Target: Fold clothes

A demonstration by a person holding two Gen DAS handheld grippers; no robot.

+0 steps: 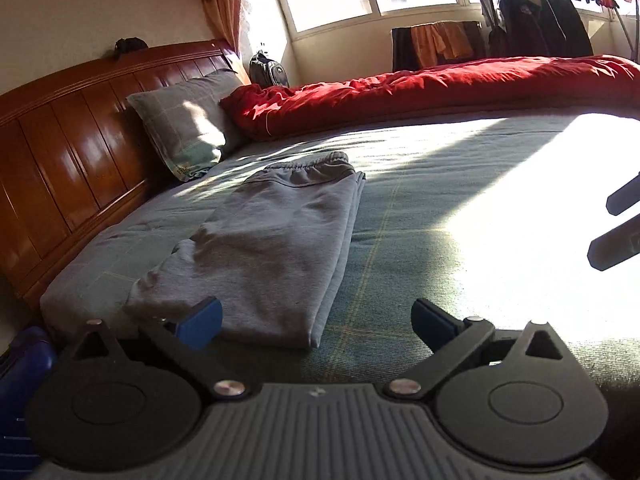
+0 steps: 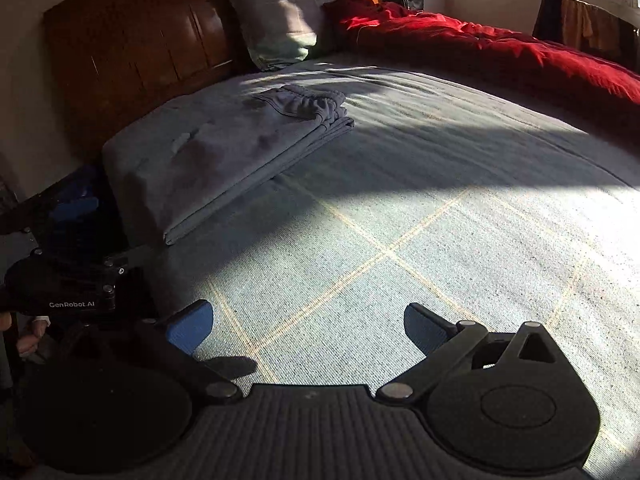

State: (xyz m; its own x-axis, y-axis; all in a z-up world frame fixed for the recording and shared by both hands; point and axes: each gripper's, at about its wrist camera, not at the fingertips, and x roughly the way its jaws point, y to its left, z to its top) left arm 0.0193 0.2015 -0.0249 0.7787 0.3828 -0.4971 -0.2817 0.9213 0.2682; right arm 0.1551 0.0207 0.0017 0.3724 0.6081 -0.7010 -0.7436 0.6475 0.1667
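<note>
Both my left gripper (image 1: 316, 322) and right gripper (image 2: 308, 326) gape empty; snagging the folded grey sweatpants (image 1: 276, 240) could undo them

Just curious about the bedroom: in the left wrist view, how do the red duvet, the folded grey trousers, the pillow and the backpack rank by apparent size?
1. Red duvet
2. Folded grey trousers, though nearness enlarges them
3. Pillow
4. Backpack
</note>
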